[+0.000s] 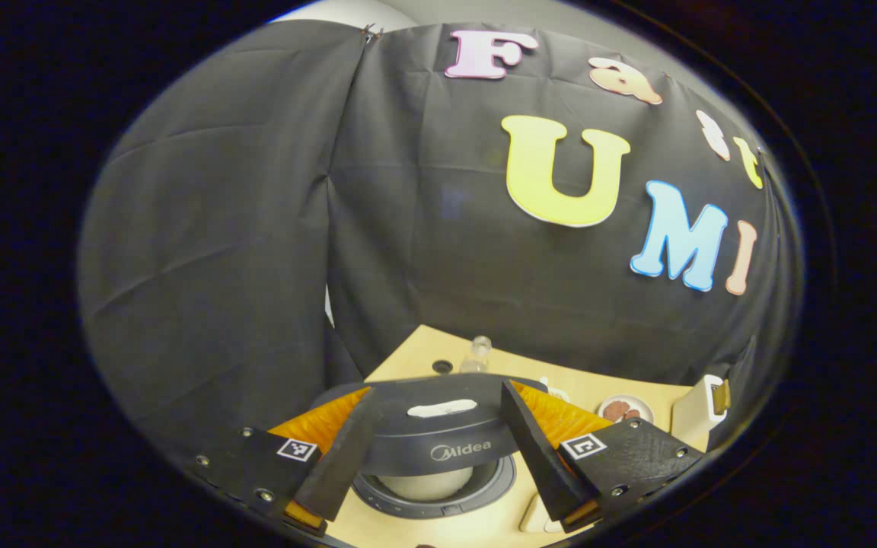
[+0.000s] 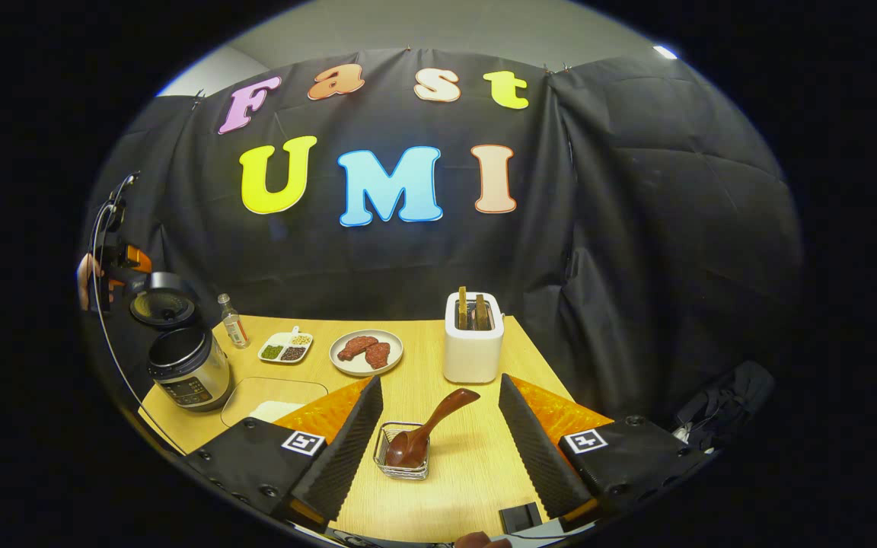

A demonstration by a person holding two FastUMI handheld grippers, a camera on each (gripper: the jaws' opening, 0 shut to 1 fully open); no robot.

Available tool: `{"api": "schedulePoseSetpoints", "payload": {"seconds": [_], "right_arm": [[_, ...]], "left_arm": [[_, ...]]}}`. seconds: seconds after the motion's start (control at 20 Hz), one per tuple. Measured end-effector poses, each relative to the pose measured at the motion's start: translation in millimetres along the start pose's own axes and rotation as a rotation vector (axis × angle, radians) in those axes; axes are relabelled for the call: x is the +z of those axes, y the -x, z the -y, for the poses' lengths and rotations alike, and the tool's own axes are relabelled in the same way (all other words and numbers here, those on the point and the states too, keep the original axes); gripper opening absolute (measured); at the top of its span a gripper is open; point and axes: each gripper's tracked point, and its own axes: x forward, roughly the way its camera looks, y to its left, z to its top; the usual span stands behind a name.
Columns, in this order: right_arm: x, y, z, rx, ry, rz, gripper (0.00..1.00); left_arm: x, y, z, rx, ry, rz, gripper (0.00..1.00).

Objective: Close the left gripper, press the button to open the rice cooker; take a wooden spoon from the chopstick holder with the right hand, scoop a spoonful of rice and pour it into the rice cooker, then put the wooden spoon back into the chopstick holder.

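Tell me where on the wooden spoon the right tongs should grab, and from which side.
Grip the wooden spoon on its bare handle, coming from above and in front. Its bowl sits down in the wire holder while the handle leans up and away toward the toaster, free between the open right tongs.

Probably a staged kitchen booth: black cloth wall (image 2: 636, 228), wooden table (image 2: 454, 457), toaster (image 2: 473, 346).

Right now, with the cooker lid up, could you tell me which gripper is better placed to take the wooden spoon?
The right gripper: it is open, with the wooden spoon in its holder straight ahead. The left gripper is over the rice cooker.
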Motion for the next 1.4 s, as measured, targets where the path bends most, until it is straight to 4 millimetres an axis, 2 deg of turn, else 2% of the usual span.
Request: {"api": "schedulePoseSetpoints", "payload": {"seconds": [0.15,0.3,0.45,0.7,0.8,0.9,1.05,1.15,1.4], "right_arm": [[-7.3,-4.1,4.9,0.018,-0.013,-0.015,0.98],[-12.1,-9.7,11.0,0.034,0.0,-0.021,0.98],[-13.8,-12.9,14.8,0.048,0.009,-0.021,0.98],[-20.6,-17.5,22.1,0.085,0.021,-0.035,0.98],[-21.7,-19.9,27.3,0.099,0.031,-0.04,0.98],[-21.3,-22.1,32.7,0.115,0.034,-0.039,0.98],[-21.5,-25.5,40.0,0.152,0.042,-0.035,0.98],[-22.1,-27.8,47.5,0.173,0.054,-0.032,0.98],[-15.0,-32.0,59.0,0.207,0.074,-0.022,0.98]], "left_arm": [[-45.9,8.3,3.9,0.014,0.008,-0.07,1.0],[-89.4,7.7,7.6,0.036,0.012,-0.135,1.0],[-121.3,-2.2,12.2,0.055,-0.014,-0.179,1.0],[-159.4,-12.3,15.2,0.082,-0.114,-0.207,1.0],[-154.4,-12.7,14.1,0.093,-0.105,-0.17,1.0],[-156.3,-8.5,13.8,0.106,-0.08,-0.164,1.0],[-157.8,-12.6,13.2,0.122,-0.075,-0.15,1.0],[-165.8,-11.6,15.0,0.127,-0.065,-0.177,1.0],[-163.6,-14.0,15.2,0.14,-0.077,-0.172,1.0]]}}
